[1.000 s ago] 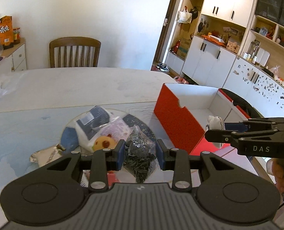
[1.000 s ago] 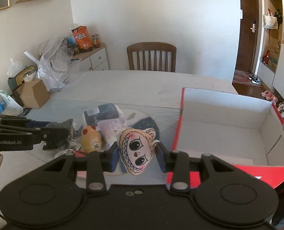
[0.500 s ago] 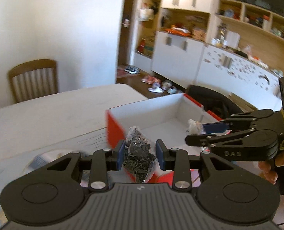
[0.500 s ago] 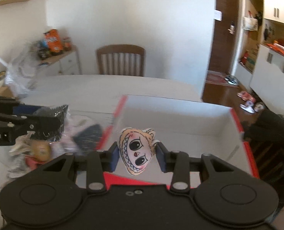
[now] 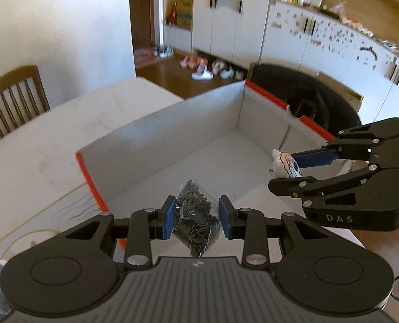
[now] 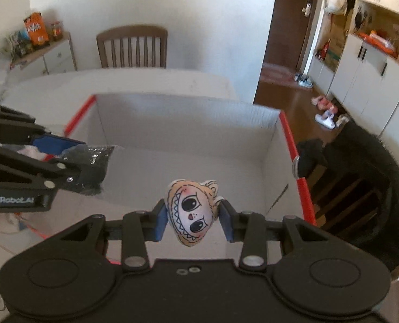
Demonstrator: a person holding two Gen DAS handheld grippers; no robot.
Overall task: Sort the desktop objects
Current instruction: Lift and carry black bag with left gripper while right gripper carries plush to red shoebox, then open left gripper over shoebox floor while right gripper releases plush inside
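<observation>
An open cardboard box [image 5: 188,123] with red outside and white inside stands on the table; it also shows in the right wrist view [image 6: 188,107]. My left gripper [image 5: 196,216] is shut on a clear bag of black bits [image 5: 195,222] and holds it over the box's near left part. My right gripper [image 6: 192,219] is shut on a small plush doll head [image 6: 191,212] with big eyes, held over the box's right side. In the left wrist view the right gripper [image 5: 293,171] sits at the right with the doll head [image 5: 284,164] in it.
A wooden chair [image 6: 132,47] stands behind the white table [image 5: 37,145]. A dark chair [image 6: 361,188] is right of the box. White cabinets [image 5: 280,32] line the far wall. A sideboard with snacks [image 6: 37,43] is at the far left.
Both grippers have swung right from the pile of objects to above the box, still holding their items. The box now fills both views.
</observation>
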